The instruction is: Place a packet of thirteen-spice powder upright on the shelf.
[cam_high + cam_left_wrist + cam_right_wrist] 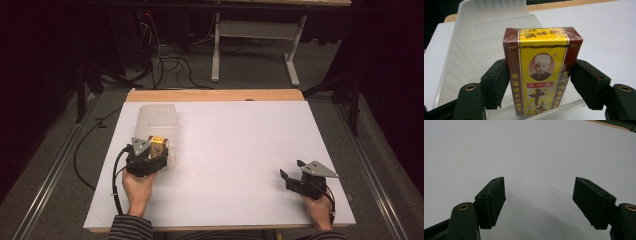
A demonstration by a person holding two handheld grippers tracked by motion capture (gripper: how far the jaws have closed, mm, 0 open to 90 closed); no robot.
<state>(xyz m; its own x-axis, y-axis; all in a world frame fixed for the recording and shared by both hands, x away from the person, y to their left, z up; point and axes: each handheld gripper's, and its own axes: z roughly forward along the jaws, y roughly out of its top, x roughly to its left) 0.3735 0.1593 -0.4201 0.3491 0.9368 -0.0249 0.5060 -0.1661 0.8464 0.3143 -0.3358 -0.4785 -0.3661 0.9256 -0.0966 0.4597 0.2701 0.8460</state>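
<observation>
On the white table (pixel 240 150), 1 left gripper (pixel 541 82) clamps 1 spice box (pixel 541 70) over 1 clear plastic bin (pixel 157 122); 1 right gripper (pixel 539 202) gapes wide.

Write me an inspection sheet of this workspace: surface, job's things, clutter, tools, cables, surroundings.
Surface: white tabletop with a wooden strip along its far edge.
Job's things: red and yellow box with printed characters and a portrait, upright at the near end of a clear plastic bin on the table's left.
Clutter: nothing seen.
Tools: left tool has its jaws on both sides of the box, apparently gripping it; right tool is open, with nothing between its jaws, low over bare table.
Cables: a black cable trails from the left tool; loose wires lie on the floor beyond.
Surroundings: grey carpet, a white table frame, dark backdrop.
</observation>
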